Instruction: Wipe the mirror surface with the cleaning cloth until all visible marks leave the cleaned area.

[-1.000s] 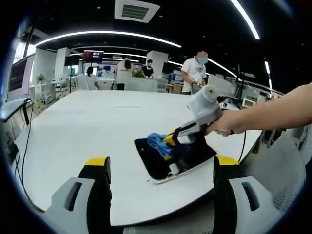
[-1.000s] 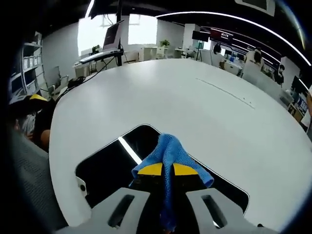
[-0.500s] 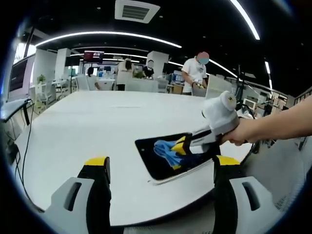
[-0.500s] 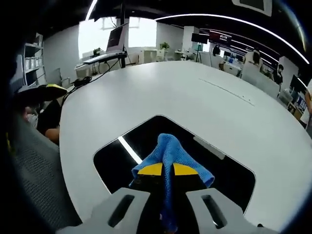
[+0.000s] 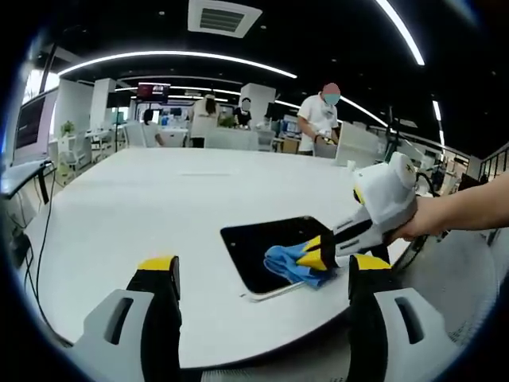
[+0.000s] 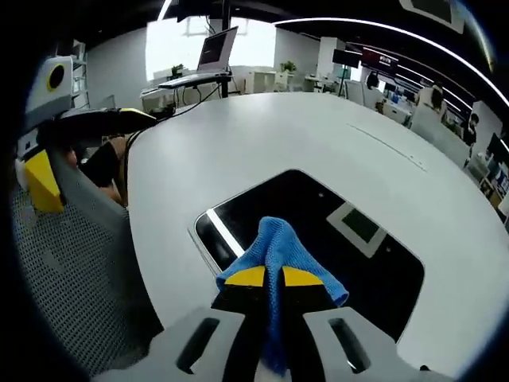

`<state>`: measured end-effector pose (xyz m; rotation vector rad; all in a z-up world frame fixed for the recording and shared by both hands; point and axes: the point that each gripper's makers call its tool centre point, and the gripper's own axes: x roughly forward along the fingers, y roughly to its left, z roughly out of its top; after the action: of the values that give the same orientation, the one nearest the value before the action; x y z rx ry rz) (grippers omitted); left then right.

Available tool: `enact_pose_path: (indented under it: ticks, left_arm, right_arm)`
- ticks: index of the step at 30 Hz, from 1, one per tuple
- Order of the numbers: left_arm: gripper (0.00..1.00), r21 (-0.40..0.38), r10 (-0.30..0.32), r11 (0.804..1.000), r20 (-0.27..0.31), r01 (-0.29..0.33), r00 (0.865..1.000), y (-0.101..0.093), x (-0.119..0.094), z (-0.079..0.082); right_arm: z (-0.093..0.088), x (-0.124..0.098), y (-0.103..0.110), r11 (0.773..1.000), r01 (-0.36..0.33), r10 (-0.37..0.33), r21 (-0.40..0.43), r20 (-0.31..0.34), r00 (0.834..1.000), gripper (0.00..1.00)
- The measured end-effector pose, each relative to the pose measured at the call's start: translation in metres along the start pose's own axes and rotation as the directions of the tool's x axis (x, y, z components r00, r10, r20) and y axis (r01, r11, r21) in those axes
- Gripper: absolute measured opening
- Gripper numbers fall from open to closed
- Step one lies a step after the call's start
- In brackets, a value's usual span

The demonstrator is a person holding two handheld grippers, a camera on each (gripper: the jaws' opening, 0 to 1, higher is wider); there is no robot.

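1. Right gripper (image 6: 272,280): jaws clamped tight on the cloth (image 6: 277,248), a blue bunch sticking out past the yellow tips. In the left gripper view the same gripper (image 5: 322,253) comes in from the right with a hand (image 5: 420,228) behind it, pressing the cloth (image 5: 290,263) onto the near right corner of the mirror (image 5: 266,247).
2. Left gripper (image 5: 262,274): jaws wide apart, holding nothing, hanging back at the table edge well short of the mirror.
3. Mirror (image 6: 318,239): lies flat on the white table (image 6: 262,135) near its edge. It reads as a dark rounded rectangle reflecting ceiling lights.
4. Doing the step well, my take: keep the cloth flat and loaded onto the glass, not just the folded tip. Run overlapping passes from this corner across to the far side.
5. Watch the edge: the mirror sits close to the table rim, and a hard pull toward it could slide the mirror off. The free left gripper could pin a corner if it starts to creep.
6. Keep the grip firm, since a loose cloth will bunch and skip.
7. Marks: can't make out any smudges on the dark surface from here, so can't judge how much is left.
8. Writing: none legible on gripper, cloth or mirror. Distant screens (image 5: 151,90) are too small to read.
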<state>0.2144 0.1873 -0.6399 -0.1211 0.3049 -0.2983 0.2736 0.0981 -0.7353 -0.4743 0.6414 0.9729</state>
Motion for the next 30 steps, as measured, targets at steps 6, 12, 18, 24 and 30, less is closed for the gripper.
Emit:
enact_pose_path:
  ticks: [6,12,18,24,30]
  left_arm:
    - [0.85,-0.001,0.001,1.0,0.002,-0.001,1.0,0.0,0.0,0.0]
    - [0.85,-0.002,0.001,1.0,0.002,-0.001,1.0,0.0,0.0,0.0]
    - [0.85,-0.003,0.003,1.0,0.0,-0.003,1.0,0.001,0.0,0.0]
    - [0.85,-0.003,0.002,1.0,0.001,-0.002,1.0,0.001,0.0,0.0]
    - [0.84,-0.004,-0.001,1.0,0.004,0.001,1.0,0.0,0.0,0.001]
  right_arm:
    - [-0.003,-0.003,0.005,1.0,-0.013,0.013,-0.017,-0.008,1.0,0.0]
    - [-0.002,-0.003,0.005,0.998,-0.022,0.022,-0.055,-0.013,1.0,0.0]
    - [-0.006,-0.007,0.001,0.998,-0.039,0.039,-0.043,-0.002,0.999,0.0]
    - [-0.016,-0.017,-0.011,0.999,-0.032,0.032,-0.024,0.001,0.999,0.0]
    - [-0.02,-0.02,-0.014,1.0,-0.021,0.021,-0.015,-0.001,1.0,0.0]
